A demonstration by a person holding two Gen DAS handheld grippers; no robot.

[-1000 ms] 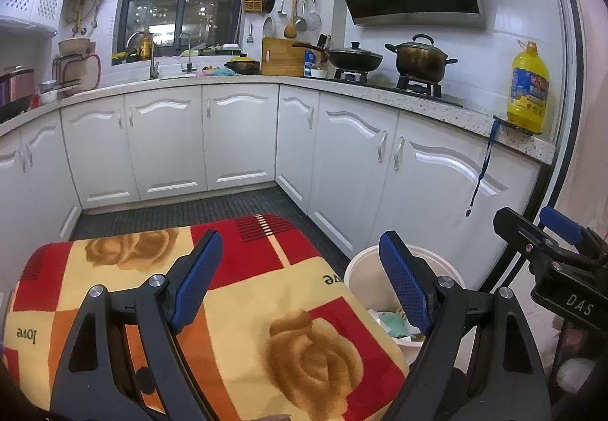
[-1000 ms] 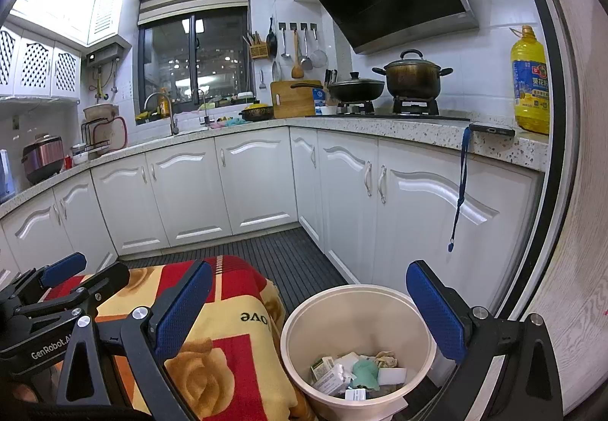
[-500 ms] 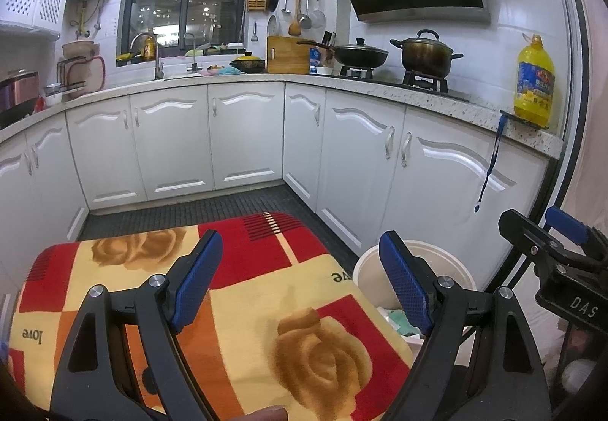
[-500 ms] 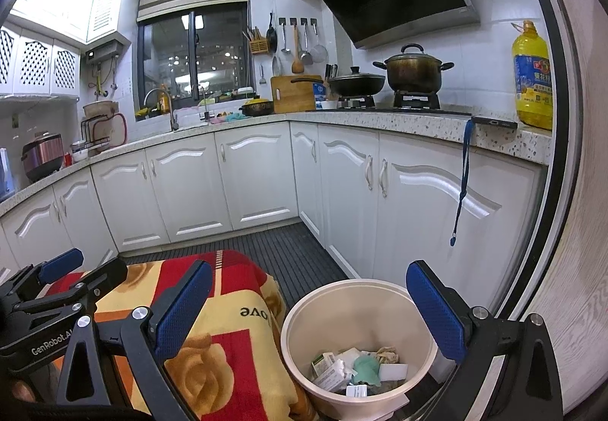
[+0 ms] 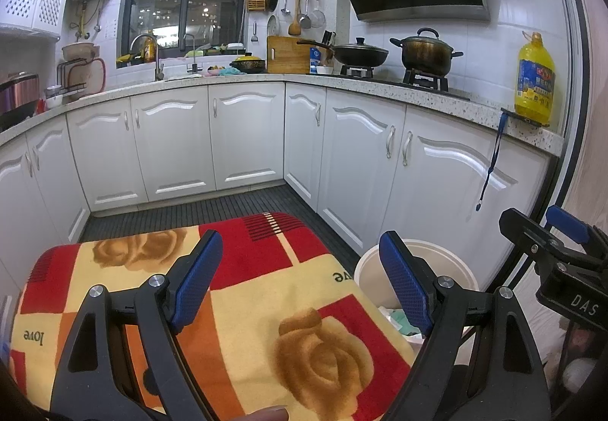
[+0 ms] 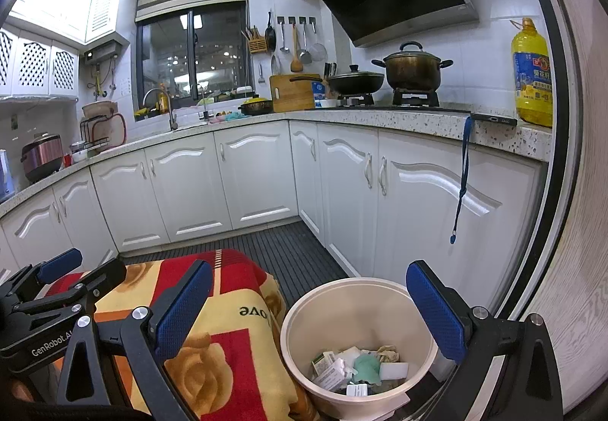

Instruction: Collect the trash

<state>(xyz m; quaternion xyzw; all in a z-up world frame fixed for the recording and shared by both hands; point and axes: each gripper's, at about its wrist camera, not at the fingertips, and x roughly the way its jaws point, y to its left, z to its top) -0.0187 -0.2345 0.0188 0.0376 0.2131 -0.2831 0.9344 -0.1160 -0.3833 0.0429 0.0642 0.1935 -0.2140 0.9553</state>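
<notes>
I see nothing changed: left gripper (image 5: 300, 282) and right gripper (image 6: 309, 310) stay released, empty; wastebasket (image 6: 300, 310) lower right holds trash.

The left gripper (image 5: 300, 282) was held tilted somewhat downward, its two blue-padded fingers (image 5: 195, 278) spread wide apart with nothing between them and touching nothing. The right gripper (image 6: 309, 314) was held just beside it at much the same downward tilt, its jaws likewise standing wide and its pads (image 6: 435, 318) clear of any contact. Each gripper appeared at the edge of the other's view, the right one to the right of the left, and a fingertip (image 5: 271, 413) of the person showed at the bottom edge of the left wrist view.
</notes>
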